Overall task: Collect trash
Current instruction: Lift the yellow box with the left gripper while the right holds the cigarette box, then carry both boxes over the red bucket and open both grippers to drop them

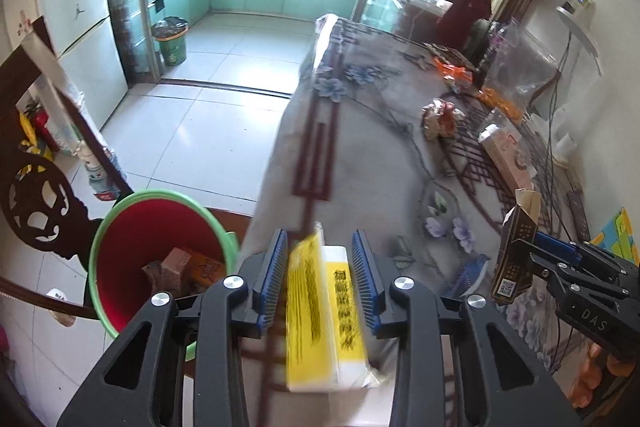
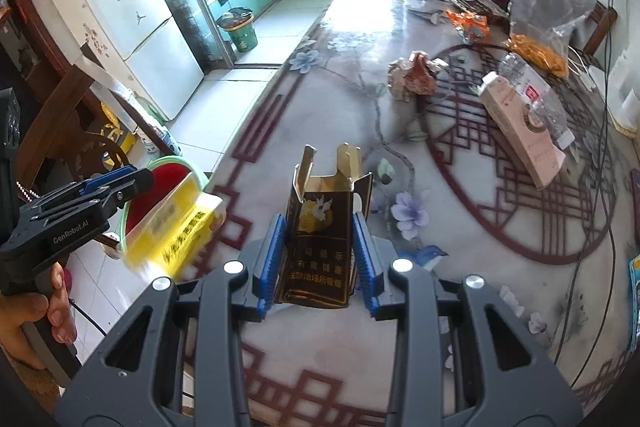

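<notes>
Trash item one, a yellow-and-white box (image 1: 324, 311), sits between the blue pads of the left tongs (image 1: 320, 239). The left tongs are clenched on this box, which hangs clear of the surface (image 1: 360, 155) at its left edge. In the right wrist view the box is blurred and lies just in front of the green rim of the red bucket (image 1: 132, 247). A hand (image 2: 28, 311) grips the handle of the left tongs.

Trash item two, a dark carton (image 2: 320, 247) with gold print, stands upright between the pads of the right tongs (image 2: 319, 223). Both pads press on its sides, so the right tongs are grasping it. Its top flaps are open and point away from the camera. The carton is held above the patterned cover of the surface.

The red bucket stands beside the left edge of the surface, lower than the surface top. Brown and orange boxes (image 1: 188, 267) lie inside it.

Items remaining on the surface, all well apart from both tongs:
- a crumpled wrapper (image 1: 440, 119) near the middle;
- a pink carton (image 1: 506, 155) lying flat, touching a clear plastic bottle (image 2: 536, 95);
- an orange wrapper (image 1: 456, 71) toward the far end;
- a clear plastic bag (image 1: 520, 67) with orange contents, near the wall.
</notes>
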Tool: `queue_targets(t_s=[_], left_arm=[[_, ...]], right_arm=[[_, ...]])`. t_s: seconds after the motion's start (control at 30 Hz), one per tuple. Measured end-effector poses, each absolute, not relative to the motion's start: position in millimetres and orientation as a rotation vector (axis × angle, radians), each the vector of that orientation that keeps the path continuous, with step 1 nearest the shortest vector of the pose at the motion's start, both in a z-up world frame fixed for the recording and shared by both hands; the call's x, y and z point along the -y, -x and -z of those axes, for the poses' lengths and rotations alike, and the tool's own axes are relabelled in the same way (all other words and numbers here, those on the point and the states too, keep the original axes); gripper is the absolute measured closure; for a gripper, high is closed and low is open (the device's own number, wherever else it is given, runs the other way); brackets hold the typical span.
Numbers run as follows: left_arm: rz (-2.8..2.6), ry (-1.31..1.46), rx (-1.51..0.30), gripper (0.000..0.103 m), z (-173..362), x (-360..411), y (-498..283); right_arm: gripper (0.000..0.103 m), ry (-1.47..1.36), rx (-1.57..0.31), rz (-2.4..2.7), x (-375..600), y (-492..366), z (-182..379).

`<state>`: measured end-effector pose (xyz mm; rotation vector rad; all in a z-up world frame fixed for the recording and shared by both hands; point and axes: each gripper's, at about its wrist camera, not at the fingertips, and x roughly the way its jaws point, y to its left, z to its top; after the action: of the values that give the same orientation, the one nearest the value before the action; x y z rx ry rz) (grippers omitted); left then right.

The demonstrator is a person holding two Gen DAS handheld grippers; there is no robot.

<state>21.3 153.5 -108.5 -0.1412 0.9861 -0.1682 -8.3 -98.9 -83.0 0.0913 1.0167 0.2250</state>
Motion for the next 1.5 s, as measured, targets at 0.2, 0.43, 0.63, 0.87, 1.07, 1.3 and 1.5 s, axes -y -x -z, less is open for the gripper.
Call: queue_targets(t_s=[0.2,0.43,0.63,0.87,1.07,1.3,1.5], left_arm=[[0.130,0.190,-1.004,0.085,117,-185,-22],[0.175,0.257,-1.137,0.072,159,-206,-17],[0.231,0.312,-1.215,0.035,189,-185,-9],[0.265,0.244,-1.277,0.043,208,-153,-16],[0.275,0.236,-1.274,0.064,207,-153,-19],[0.230,0.221,-1.147,0.065,166,-172,-22],[0.124,0.259,-1.059,0.065,137,-215,-24]], right_arm=[[0.069,-0.059,-1.003,-0.262,77,7,79],[0.069,-0.059,-1.035,-0.283,64,3,88],[0.069,-0.041,-1.052,-0.294,53,1,93],[0.069,-0.042,-1.056,-0.279,57,4,92],[0.069,-0.070,-1.046,-0.238,69,8,89],[0.069,-0.067,-1.040,-0.254,64,5,88],[0.069,-0.028,-1.032,-0.296,46,0,84]])
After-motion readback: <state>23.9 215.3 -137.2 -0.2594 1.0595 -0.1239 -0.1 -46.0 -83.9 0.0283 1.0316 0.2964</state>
